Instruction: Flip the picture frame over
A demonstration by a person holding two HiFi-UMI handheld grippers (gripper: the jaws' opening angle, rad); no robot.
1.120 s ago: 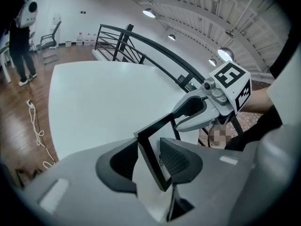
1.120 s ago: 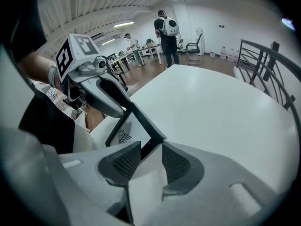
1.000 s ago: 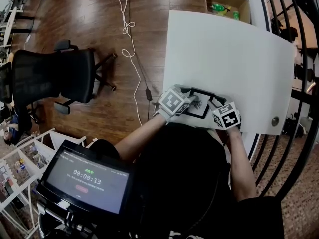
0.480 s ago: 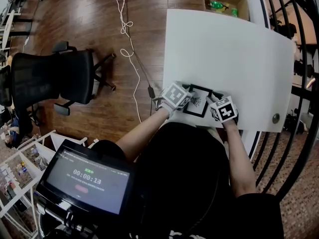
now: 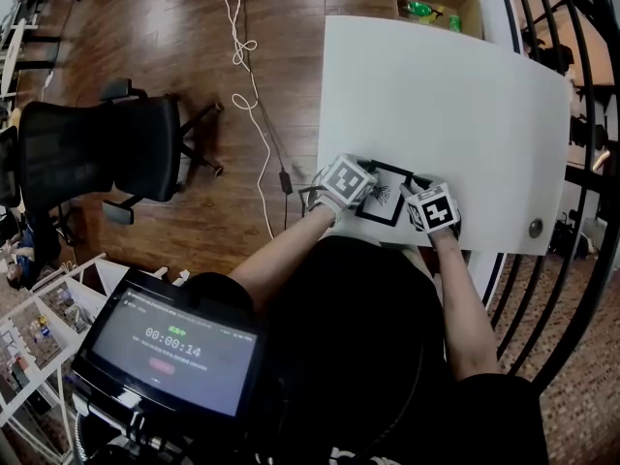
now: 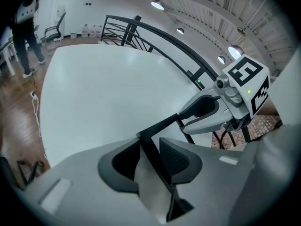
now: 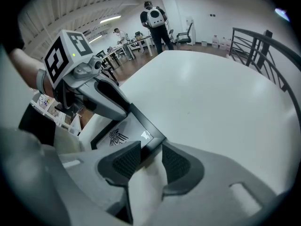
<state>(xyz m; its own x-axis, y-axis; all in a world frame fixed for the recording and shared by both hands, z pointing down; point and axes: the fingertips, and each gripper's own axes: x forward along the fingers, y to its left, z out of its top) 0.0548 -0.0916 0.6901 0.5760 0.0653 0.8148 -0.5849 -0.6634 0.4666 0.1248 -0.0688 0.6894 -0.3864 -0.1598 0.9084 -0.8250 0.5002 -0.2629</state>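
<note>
Left gripper (image 6: 150, 144), grey plastic with ribbed black pads, is closing around the thin black rim of the picture frame (image 5: 386, 198), its pads not pinching it; the right gripper (image 7: 151, 147) straddles the opposite corner, jaws likewise apart. The square frame sits print side up at the near edge of a smooth white table (image 5: 455, 95). Around it are a black office chair (image 5: 107, 148), a white cable (image 5: 254, 95) on a glossy wood floor (image 5: 184, 37), a cardboard box (image 5: 431, 3) and a curved black railing (image 5: 581, 289). A second earlier the grippers stood slightly farther apart
</note>
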